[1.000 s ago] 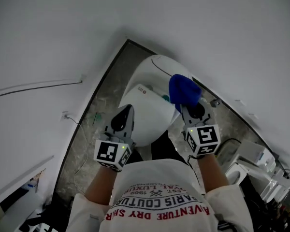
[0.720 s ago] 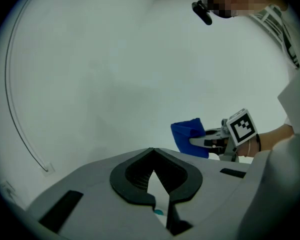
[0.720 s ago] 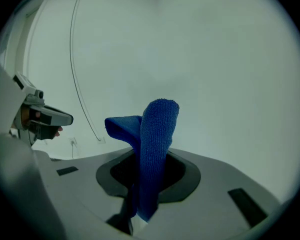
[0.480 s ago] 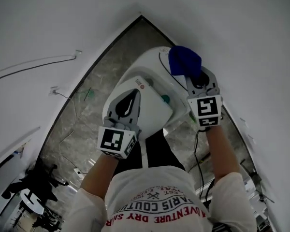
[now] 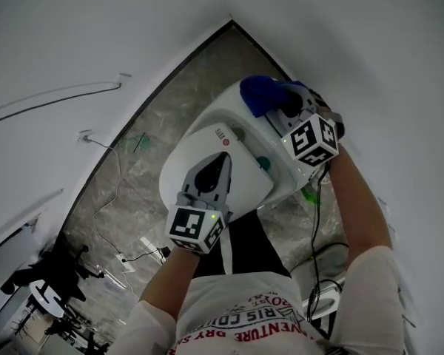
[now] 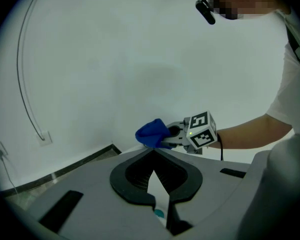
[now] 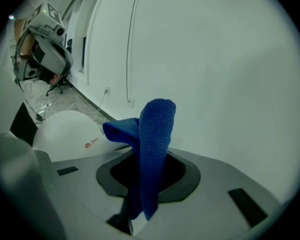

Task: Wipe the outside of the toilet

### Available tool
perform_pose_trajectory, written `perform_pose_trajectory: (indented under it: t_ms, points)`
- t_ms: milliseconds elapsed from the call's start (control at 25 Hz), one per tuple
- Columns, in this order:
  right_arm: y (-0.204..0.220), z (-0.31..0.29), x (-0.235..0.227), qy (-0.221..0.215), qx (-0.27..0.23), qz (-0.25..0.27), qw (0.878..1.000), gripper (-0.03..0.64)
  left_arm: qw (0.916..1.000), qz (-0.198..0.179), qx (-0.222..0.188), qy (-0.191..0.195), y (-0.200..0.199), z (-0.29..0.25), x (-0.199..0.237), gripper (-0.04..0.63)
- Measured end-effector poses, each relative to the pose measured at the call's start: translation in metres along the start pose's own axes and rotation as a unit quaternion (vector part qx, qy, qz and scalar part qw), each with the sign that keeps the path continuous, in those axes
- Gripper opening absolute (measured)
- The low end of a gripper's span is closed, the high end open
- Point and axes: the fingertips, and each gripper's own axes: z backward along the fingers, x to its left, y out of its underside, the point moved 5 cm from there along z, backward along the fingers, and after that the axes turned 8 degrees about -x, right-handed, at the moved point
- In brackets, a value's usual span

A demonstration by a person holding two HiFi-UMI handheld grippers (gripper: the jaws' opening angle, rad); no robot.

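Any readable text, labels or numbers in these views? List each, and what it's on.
"RIS COUTU": shirt print, upside down, cut off.
"VENTURE DRY": same shirt, next line, upside down, cut off.
Smaller shirt print beside those lines: too blurred to read.
Red label on toilet: too small to read.

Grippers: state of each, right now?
Left gripper: jaws together, nothing between them.
Right gripper: closed on the blue cloth.
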Motion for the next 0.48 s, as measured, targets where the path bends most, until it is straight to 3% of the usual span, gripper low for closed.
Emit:
perform_pose_trajectory:
  t_ms: [240,480]
  points:
    - [0.005,-0.006,0.020,-0.098,-0.001,0.056,0.994,0.077,0.9999,0.002,0.012,-0.007,0.011,-0.002,0.012,0.006]
    - [0.012,0.010,0.032,-0.095,0.001,0.055,0.994,0.077,0.9995,-0.014,0.024,0.013,0.018,-0.008,0.003,0.006]
